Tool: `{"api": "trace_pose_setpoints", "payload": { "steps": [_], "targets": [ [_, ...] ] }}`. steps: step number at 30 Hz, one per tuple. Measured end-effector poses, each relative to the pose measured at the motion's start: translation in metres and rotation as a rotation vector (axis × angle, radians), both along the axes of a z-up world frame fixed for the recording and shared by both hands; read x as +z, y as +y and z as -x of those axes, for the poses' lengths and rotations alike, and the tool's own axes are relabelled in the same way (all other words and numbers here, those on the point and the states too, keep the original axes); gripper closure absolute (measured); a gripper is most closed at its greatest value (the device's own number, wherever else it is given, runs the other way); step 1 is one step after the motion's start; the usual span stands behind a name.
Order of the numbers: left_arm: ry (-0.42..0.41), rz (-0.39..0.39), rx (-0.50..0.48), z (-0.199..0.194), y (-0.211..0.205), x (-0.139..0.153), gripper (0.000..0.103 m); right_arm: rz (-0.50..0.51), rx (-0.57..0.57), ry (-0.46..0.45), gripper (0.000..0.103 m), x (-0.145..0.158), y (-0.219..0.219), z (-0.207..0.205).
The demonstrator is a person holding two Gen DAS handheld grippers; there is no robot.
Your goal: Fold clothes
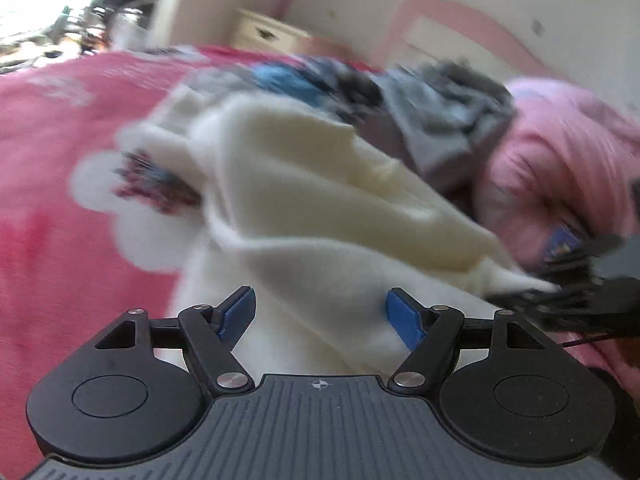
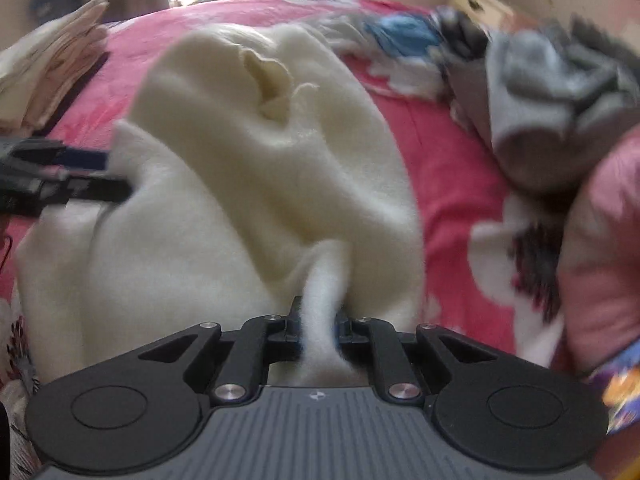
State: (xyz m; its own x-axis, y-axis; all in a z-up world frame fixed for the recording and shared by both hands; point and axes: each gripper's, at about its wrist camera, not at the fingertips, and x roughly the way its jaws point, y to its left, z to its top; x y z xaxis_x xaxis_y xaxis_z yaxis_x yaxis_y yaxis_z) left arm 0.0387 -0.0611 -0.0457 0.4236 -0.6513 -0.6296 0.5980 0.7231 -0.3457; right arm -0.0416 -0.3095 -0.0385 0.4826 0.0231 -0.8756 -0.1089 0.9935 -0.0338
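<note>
My right gripper (image 2: 320, 330) has its fingers clamped on a bunched fold of the cream fleece garment (image 2: 248, 168), spread on the pink bed (image 2: 440, 184). My left gripper (image 1: 320, 314) fingers stand apart over it. Blurred clothes pile (image 2: 540, 92) at two o'clock.

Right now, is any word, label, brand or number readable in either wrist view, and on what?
None readable.
Blue-and-yellow print on the colourful item at the right edge: too blurred.
Small crosshair mark on the left claw body: a symbol, no text.
</note>
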Motion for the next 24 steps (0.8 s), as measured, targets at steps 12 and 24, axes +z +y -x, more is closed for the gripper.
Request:
{"api": "trace_pose_setpoints", "payload": {
  "steps": [12, 24],
  "targets": [
    [-0.213, -0.069, -0.003, -0.019, 0.008, 0.045, 0.029, -0.197, 0.08, -0.252, 0.053, 0.07, -0.022, -0.013],
    [-0.469, -0.277, -0.275, -0.068, -0.075, 0.046, 0.021, -0.219, -0.009, -0.039, 0.078, -0.011, -0.002, -0.117]
  ]
}}
